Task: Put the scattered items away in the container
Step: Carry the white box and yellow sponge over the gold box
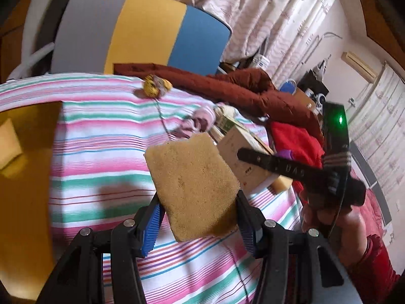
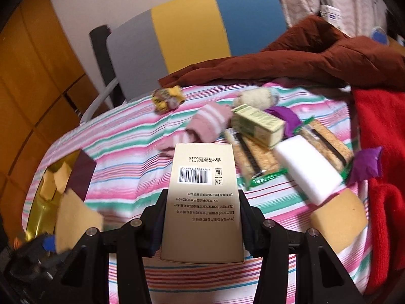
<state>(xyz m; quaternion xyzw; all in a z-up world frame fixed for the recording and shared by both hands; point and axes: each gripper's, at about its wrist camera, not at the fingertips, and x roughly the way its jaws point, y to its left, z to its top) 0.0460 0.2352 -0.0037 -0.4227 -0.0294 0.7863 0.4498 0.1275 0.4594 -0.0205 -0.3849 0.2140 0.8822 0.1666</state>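
Note:
My left gripper [image 1: 198, 209] is shut on a yellow sponge [image 1: 193, 186] and holds it above the striped cloth, right of the gold container [image 1: 30, 192]. A sponge [image 1: 8, 144] lies inside that container. My right gripper [image 2: 202, 202] is shut on a tan carton with a barcode [image 2: 202, 200], lifted over the cloth. In the right wrist view the container [image 2: 43, 212] sits at the left edge with sponges [image 2: 54, 181] in it, and the left gripper's sponge [image 2: 76, 217] hangs beside it. The right gripper [image 1: 255, 158] and its carton [image 1: 243, 162] also show in the left wrist view.
Scattered on the striped cloth [image 2: 131, 136]: pink socks [image 2: 205, 126], a green box [image 2: 258, 124], snack packs [image 2: 253, 159], a white block [image 2: 308, 172], a yellow sponge [image 2: 339, 217], purple packets [image 2: 365, 164], a yellow toy [image 2: 168, 97]. Brown jacket [image 2: 316, 58] and red cloth [image 2: 382, 139] at right. Chair [image 2: 197, 25] behind.

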